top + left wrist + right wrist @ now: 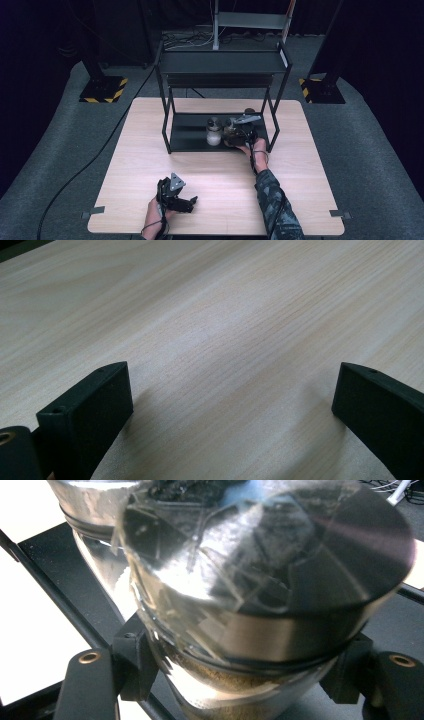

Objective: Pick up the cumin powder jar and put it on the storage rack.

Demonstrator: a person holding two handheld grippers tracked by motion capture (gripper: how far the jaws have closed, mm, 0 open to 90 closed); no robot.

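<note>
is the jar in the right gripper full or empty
Partly full. In the right gripper view, brown powder fills the lower part of the jar below its metal lid, and the right gripper is shut on its glass body.

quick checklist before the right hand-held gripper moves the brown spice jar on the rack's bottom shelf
1. Right hand-held gripper shut on the brown spice jar: ok.
2. Jaws sit below the metal lid, on the glass: ok.
3. Jar clear of the white spice jar beside it: not ok, they stand very close.
4. Whether the jar is lifted off the bottom shelf: cannot tell.
5. Left hand-held gripper open over bare table, out of the way: ok.
</note>
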